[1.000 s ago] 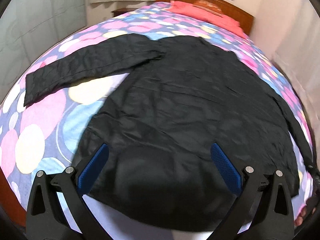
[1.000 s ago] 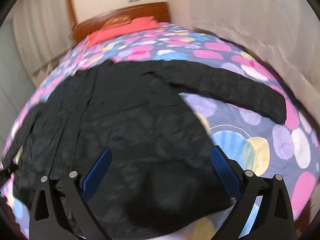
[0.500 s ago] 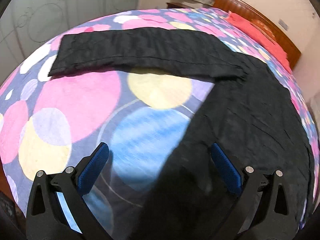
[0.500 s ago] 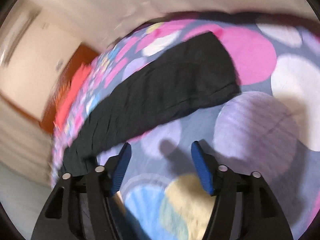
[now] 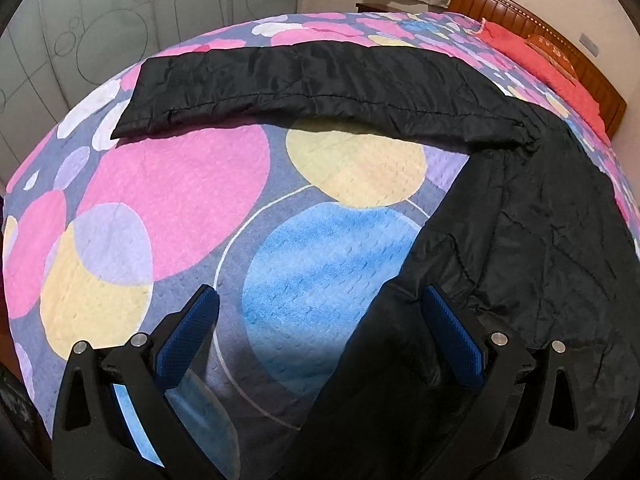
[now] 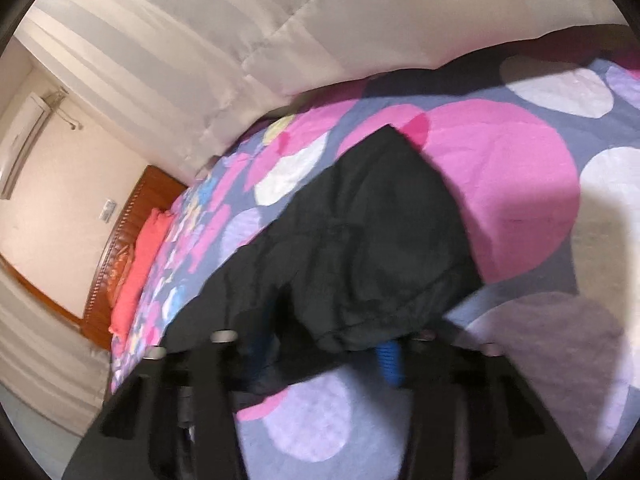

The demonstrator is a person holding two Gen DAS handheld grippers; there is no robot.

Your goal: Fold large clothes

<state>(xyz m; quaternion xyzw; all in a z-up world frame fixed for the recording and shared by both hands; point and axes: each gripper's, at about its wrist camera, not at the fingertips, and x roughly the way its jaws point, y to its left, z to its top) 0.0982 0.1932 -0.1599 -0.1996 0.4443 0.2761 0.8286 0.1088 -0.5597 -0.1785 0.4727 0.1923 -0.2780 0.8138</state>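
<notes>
The jacket (image 5: 540, 208) is black, thin and a little shiny, with many small wrinkles, and it lies flat on the bed cover (image 5: 172, 184). In the left wrist view its body fills the right part of the picture and goes down to the bottom edge. One sleeve (image 5: 304, 84) stretches out straight to the left, across the far part of the bed. The sleeve has a stitched seam along its near edge, and its end is cut square near the far left corner of the cover. Where the sleeve meets the body, the cloth is gathered in small folds.

The bed cover is grey-blue with big round spots in pink, yellow, blue, lilac and white. A red pillow (image 5: 560, 72) lies at the wooden headboard (image 5: 532, 28).

The left gripper (image 5: 320, 328) is wide open and holds nothing. Its left blue pad is over the bare cover, and its right blue pad is over the edge of the jacket body.

In the right wrist view, which is blurred, the end of the other sleeve (image 6: 376, 248) lies bunched between the fingers of the right gripper (image 6: 324, 354). The cloth covers much of the blue pads, so I cannot tell if this gripper already grips the sleeve. Pale curtains (image 6: 200, 52) hang behind the bed.
</notes>
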